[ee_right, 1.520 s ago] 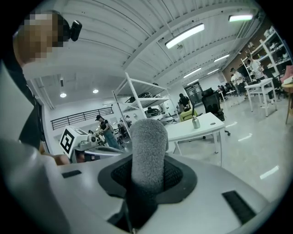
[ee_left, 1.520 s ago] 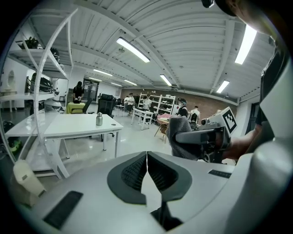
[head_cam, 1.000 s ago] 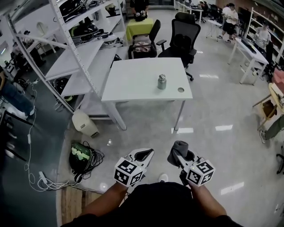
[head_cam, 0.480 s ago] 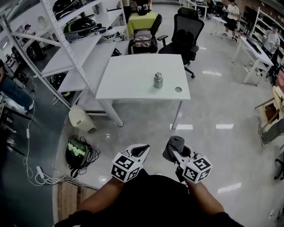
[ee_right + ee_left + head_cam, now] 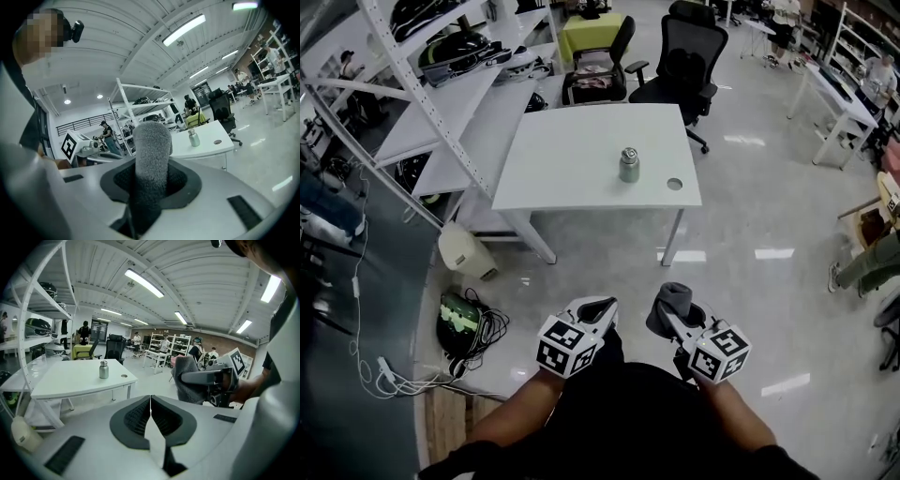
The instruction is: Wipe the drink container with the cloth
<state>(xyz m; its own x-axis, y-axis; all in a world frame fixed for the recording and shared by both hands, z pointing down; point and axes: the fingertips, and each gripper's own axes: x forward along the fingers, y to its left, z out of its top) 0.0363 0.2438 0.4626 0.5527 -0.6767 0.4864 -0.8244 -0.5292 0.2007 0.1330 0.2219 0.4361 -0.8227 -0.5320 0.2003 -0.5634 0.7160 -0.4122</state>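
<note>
I'm holding both low and side by side, pointing ahead: left gripper (image 5: 600, 307) pinched shut on nothing, right gripper (image 5: 680, 323) clamped on the grey cloth (image 5: 667, 300) sticking up past its jaws, drink container (image 5: 629, 164) upright well ahead on the white table (image 5: 572, 169), shiny floor (image 5: 609, 267) between, office chair (image 5: 680, 66) beyond.

No legible text, label or number — anywhere.

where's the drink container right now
In the head view the drink container stands upright on the white table, right of its centre, just left of the round hole near the table's front right corner.
</note>
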